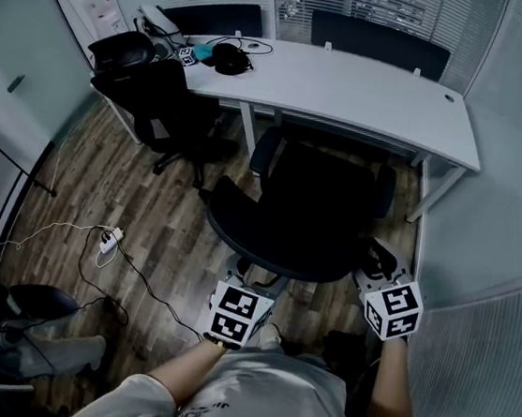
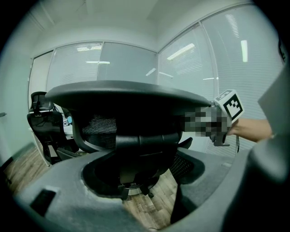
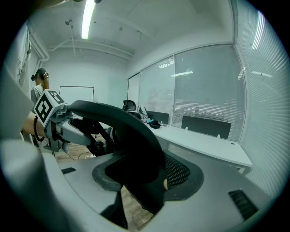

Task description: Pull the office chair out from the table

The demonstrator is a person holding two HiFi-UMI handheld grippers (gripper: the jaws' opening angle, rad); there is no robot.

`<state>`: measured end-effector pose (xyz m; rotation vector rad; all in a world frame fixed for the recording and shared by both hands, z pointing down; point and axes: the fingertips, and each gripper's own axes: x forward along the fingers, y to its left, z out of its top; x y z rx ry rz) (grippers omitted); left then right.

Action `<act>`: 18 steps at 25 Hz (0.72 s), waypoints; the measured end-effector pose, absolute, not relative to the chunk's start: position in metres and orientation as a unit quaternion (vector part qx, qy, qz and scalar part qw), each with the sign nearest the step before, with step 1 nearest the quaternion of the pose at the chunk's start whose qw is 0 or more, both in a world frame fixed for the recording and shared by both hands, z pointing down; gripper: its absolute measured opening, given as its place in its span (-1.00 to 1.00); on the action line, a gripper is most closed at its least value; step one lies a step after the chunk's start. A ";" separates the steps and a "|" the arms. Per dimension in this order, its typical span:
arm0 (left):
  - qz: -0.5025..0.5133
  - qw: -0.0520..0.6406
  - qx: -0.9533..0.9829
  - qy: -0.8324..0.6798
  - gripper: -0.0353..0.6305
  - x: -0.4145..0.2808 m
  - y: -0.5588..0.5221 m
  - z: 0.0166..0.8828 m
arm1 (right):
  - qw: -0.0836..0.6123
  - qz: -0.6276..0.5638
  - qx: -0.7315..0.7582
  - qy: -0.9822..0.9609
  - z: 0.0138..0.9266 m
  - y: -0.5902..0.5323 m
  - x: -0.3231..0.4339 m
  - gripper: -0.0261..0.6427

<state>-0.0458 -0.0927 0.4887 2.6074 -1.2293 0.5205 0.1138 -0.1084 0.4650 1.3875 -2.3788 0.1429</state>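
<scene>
A black office chair [image 1: 308, 209] stands on the wood floor a little out from the white table [image 1: 351, 91], with its seat facing the table. My left gripper [image 1: 235, 308] is at the left end of the backrest's top rim and my right gripper [image 1: 391, 304] at the right end. In the left gripper view the dark backrest rim [image 2: 131, 118] runs across between the grey jaws of the left gripper [image 2: 136, 167]. In the right gripper view the same rim [image 3: 122, 131] passes between the jaws of the right gripper [image 3: 145, 176]. Both look shut on it.
A second black chair [image 1: 160, 106] stands at the table's left end. Headphones [image 1: 228, 57] and small items lie on the tabletop. A power strip [image 1: 108, 243] with cables lies on the floor at left. Glass walls with blinds close off the right and the back.
</scene>
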 end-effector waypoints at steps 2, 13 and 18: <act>0.179 0.105 0.885 -0.417 0.06 -0.043 -0.089 0.489 | 0.191 0.050 0.494 -0.847 0.465 -0.105 0.116 -0.36; 0.177 0.106 0.881 -0.425 0.06 -0.032 -0.053 0.489 | 0.189 0.049 0.484 -0.853 0.465 -0.071 0.128 -0.36; 0.174 0.110 0.879 -0.430 0.06 -0.029 -0.024 0.489 | 0.189 0.050 0.478 -0.856 0.464 -0.043 0.130 -0.36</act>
